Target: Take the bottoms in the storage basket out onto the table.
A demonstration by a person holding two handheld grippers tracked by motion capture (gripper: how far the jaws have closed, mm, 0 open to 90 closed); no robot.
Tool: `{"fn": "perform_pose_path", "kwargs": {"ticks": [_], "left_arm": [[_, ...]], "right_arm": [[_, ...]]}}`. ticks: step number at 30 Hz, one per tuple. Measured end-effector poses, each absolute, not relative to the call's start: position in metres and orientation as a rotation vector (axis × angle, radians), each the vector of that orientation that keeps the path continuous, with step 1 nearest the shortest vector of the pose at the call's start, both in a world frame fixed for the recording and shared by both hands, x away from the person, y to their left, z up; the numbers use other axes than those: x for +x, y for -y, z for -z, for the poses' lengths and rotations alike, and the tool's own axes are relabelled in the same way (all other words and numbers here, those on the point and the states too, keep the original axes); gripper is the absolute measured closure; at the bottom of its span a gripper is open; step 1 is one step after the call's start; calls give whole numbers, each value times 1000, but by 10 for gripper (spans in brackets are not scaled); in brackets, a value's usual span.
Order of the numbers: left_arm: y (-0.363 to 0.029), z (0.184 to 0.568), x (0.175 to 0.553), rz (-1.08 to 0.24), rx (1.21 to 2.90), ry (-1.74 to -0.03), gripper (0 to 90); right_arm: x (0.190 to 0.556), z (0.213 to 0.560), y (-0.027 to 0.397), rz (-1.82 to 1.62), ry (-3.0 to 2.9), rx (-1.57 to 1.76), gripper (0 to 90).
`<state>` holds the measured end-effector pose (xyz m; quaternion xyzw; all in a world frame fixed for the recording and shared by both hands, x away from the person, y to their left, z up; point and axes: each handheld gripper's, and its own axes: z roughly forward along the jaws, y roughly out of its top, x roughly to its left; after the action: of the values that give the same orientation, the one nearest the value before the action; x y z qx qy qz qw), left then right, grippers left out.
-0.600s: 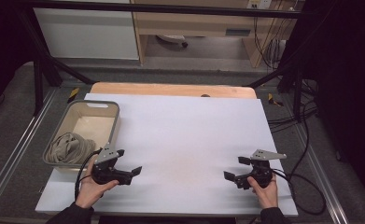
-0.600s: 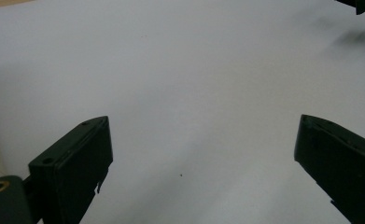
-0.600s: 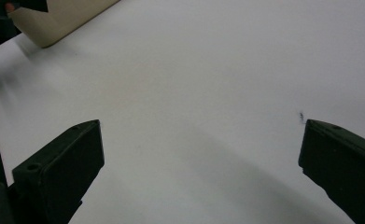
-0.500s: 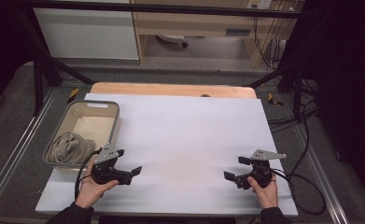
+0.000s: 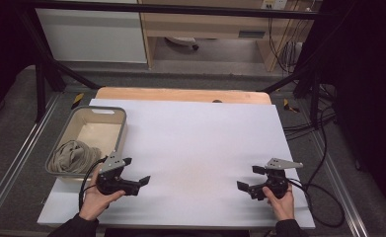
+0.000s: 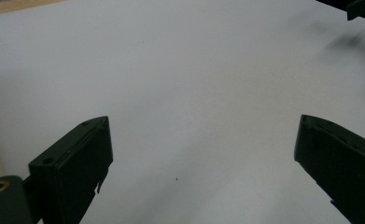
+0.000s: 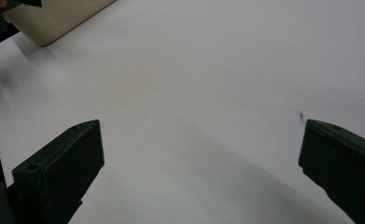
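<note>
The left gripper and right gripper both stand with jaws wide and empty over the white tabletop. The crumpled grey-beige cloth lies in the beige plastic bin just behind and outboard of the left gripper, so I judge that gripper should turn toward the bin and come down on a raised fold.

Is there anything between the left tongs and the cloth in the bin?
Yes. The cloth lies inside the bin, and the bin's near wall stands between it and the left tongs, which are open and point toward the table's middle.
</note>
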<state>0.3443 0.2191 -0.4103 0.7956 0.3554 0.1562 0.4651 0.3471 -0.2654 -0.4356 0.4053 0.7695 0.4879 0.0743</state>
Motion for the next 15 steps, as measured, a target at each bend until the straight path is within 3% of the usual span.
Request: {"fn": "perform_pose_path", "kwargs": {"ticks": [15], "left_arm": [[-221,404,342,-383,1952,-866,43]], "right_arm": [[347,436,265,-1466,-2310,1214,5]]}}
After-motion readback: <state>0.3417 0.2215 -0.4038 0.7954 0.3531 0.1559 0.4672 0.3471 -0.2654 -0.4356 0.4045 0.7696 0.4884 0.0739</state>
